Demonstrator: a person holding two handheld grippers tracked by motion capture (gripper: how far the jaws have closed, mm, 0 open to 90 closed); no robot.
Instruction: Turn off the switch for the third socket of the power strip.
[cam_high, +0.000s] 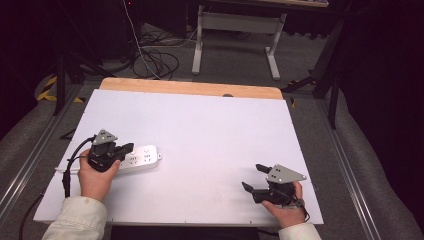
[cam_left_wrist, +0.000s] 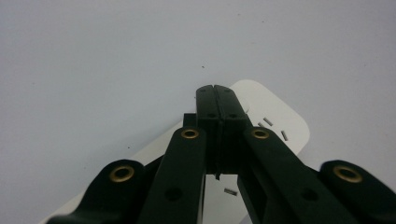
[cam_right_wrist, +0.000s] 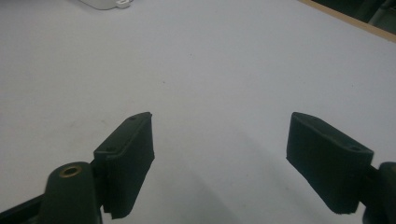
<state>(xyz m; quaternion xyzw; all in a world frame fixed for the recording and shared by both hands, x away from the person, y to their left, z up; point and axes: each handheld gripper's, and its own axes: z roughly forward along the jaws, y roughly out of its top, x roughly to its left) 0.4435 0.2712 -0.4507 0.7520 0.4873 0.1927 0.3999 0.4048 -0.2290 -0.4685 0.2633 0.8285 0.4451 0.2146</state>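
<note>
Left tool (cam_high: 127, 147) jaws pressed together over white power strip (cam_high: 142, 156), right tool (cam_high: 254, 177) spread wide above table (cam_high: 210, 130)

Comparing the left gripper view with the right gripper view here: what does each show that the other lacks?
Left gripper view alone: the left tool, jaws shut together, hanging over the white power strip's socket slots. Right gripper view alone: the right tool, jaws wide apart with nothing between them, and the table's wooden edge. Both share the white tabletop and some part of the power strip.
</note>
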